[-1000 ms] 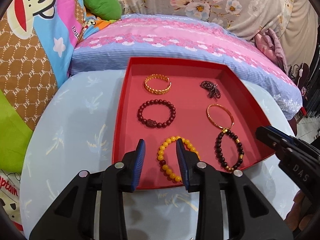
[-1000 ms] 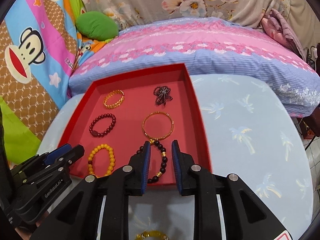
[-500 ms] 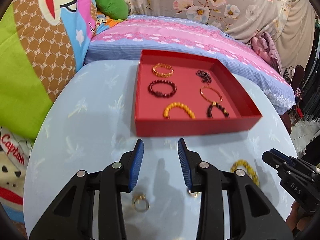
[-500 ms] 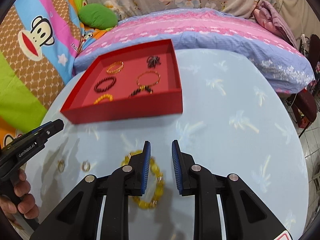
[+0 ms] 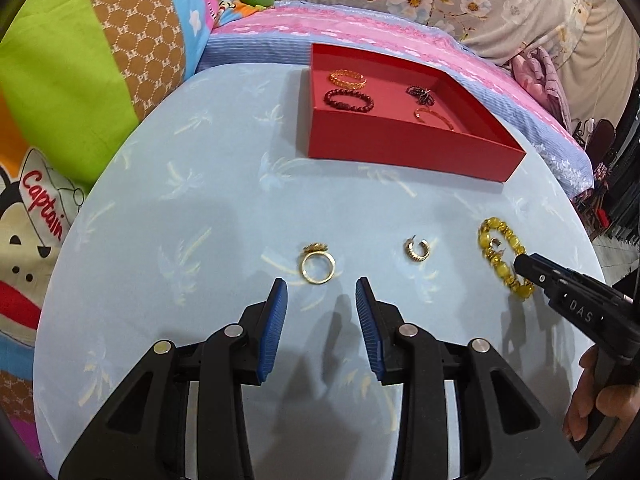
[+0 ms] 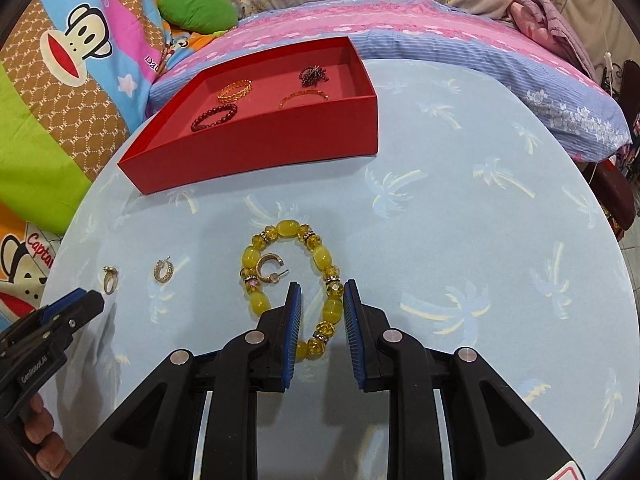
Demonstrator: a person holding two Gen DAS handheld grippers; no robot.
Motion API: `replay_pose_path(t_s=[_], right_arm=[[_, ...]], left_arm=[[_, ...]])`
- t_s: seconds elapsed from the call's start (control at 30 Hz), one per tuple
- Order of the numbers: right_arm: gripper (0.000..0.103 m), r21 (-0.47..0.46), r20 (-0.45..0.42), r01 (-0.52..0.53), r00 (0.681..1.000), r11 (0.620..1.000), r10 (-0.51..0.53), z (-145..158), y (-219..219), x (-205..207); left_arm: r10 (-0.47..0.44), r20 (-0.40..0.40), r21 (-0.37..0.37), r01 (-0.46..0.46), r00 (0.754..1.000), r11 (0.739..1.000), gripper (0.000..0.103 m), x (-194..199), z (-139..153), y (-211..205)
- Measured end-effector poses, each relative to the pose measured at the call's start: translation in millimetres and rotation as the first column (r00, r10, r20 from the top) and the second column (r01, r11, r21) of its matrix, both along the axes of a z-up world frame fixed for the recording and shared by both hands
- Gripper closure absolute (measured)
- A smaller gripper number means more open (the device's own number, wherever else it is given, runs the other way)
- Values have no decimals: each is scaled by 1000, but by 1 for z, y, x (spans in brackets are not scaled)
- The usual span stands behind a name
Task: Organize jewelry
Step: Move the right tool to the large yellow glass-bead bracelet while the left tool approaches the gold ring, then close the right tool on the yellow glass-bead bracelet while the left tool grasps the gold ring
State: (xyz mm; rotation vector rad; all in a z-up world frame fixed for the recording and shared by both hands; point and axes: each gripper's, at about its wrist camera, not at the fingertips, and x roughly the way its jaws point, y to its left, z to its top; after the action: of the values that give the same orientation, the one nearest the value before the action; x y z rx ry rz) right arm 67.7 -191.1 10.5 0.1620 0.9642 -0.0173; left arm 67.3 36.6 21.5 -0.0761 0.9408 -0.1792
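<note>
A gold ring (image 5: 317, 266) lies on the light blue tablecloth just ahead of my left gripper (image 5: 321, 292), which is open and empty. A gold hoop earring (image 5: 416, 249) lies to its right. My right gripper (image 6: 322, 296) is open and low over a yellow bead bracelet (image 6: 288, 229); the bracelet's right strand runs between the fingers without the pads pressing on it. A second hoop earring (image 6: 268, 266) rests inside the bracelet's loop. The red tray (image 6: 260, 152) farther back holds a gold chain bangle (image 6: 235, 90), a dark red bead bracelet (image 6: 214, 117), a dark bead cluster (image 6: 313, 74) and a thin gold bangle (image 6: 304, 96).
The round table (image 6: 460, 208) has a palm-print cloth and drops off on all sides. A pink and blue bed (image 6: 400, 24) and cartoon cushions (image 6: 60, 80) stand behind and to the left. A person's hand (image 5: 600, 404) holds the right gripper.
Both grippers have drawn back from above the tray to the near part of the table and sunk a little. The ring, the earrings and the yellow bracelet have come into view.
</note>
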Motion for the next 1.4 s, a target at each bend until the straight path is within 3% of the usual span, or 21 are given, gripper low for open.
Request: replay_pose_path(t_s=[0.4,0.53,1.03,1.17,1.4], right_arm=[[83,-28,9,2,1000,1000,-1,-1,5,6],[93,-7,6,14,1000,1000,-14,-2,2,4],[93,35,-9,13,1000,999,-13,-1,4,-7],[93,39,-10,13,1000,999,-13,-1,4,-6],[94,48,-1,9,1000,999,-9,4,5,-7]], left_arm=[[22,-16,0,-22,1000,1000,68,6,-7,3],[16,-18,3,-16,1000,1000,68,9,-8,-1],[1,29,56,-3,1000,998,69,20,-12,-12],[-4,39,73,1,999,997,83,21,-13,-13],[-12,30,68,9,999,998,84,23,-11,-14]])
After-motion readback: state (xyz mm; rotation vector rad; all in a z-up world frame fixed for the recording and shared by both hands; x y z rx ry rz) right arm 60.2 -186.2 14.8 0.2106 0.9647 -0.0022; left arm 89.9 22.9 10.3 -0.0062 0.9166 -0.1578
